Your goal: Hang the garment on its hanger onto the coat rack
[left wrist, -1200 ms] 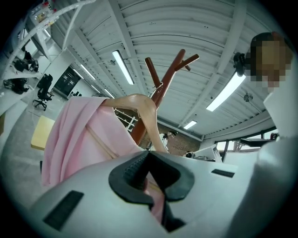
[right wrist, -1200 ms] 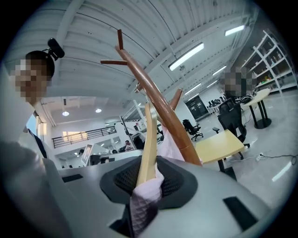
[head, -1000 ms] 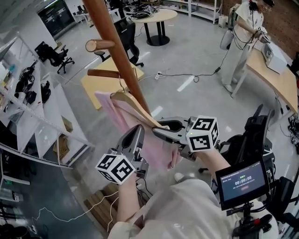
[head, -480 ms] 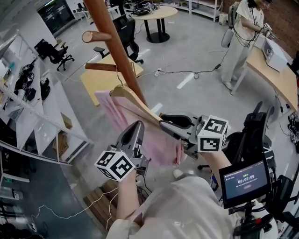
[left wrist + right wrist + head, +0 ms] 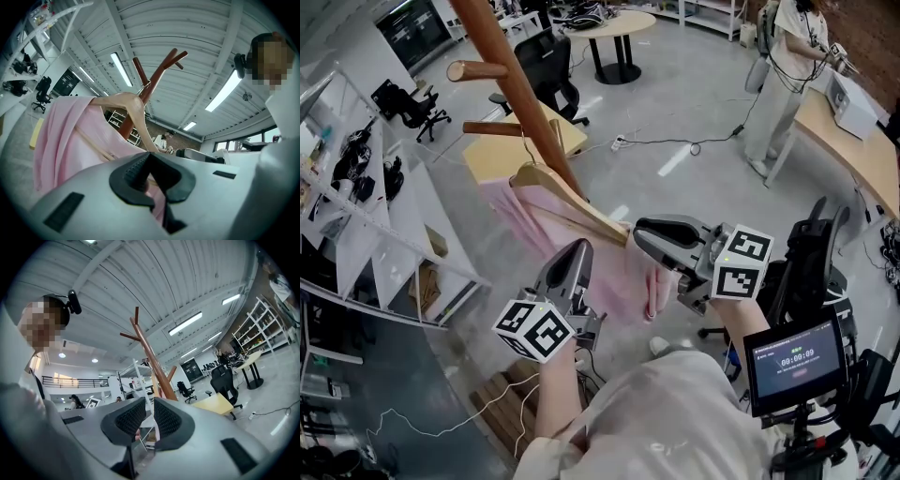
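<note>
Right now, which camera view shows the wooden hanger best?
The head view: the hanger shows along one whole arm, from its top beside the coat rack down to the right gripper, over the pink garment. The left gripper view shows its top and one arm from below; the right gripper view shows only a sliver between the tongs.

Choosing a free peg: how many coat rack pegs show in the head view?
2: an upper wooden peg and a lower wooden peg, both left of the brown wooden pole. Others may lie outside the frame.
</note>
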`<action>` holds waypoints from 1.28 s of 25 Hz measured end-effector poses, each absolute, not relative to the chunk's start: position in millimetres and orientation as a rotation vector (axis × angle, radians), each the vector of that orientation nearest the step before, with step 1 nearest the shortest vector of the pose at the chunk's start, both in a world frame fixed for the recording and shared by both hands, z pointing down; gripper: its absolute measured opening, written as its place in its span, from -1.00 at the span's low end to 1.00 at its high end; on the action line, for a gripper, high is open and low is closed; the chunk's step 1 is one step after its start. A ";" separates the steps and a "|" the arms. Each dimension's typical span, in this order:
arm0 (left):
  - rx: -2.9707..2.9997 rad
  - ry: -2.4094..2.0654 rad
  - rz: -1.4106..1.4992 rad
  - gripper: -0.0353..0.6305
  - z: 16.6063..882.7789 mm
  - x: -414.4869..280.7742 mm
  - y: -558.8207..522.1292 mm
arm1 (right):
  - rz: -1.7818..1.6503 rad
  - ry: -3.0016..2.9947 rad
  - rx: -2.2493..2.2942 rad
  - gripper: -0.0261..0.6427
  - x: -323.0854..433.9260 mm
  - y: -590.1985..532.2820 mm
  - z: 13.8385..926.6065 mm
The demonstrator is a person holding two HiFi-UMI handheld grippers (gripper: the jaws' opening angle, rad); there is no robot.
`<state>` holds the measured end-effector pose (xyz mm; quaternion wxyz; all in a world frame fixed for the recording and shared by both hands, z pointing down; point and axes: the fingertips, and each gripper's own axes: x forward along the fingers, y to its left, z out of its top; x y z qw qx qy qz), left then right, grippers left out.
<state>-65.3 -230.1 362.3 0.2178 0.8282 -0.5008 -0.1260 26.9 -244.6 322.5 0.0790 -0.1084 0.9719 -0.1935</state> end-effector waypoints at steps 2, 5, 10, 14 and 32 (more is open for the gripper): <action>2.296 -1.395 -0.345 -0.88 360.3 -65.9 -224.3 | -0.554 2.911 -0.302 -0.74 23.3 -239.7 315.9; 2.289 -1.432 -0.362 -0.88 356.0 -68.5 -209.5 | -0.489 2.913 -0.241 -0.74 18.1 -227.8 298.3; 2.258 -1.547 -0.412 -0.88 342.2 -81.2 -169.0 | -0.401 2.910 -0.059 -0.74 2.0 -192.9 266.1; 2.162 -1.744 -0.461 -0.88 332.8 -133.6 -116.3 | -0.397 2.912 0.216 -0.74 -61.3 -151.6 253.7; 1.274 -2.608 -0.619 -0.88 332.3 -244.6 211.3 | -0.623 2.693 1.414 -0.74 -237.1 122.5 279.2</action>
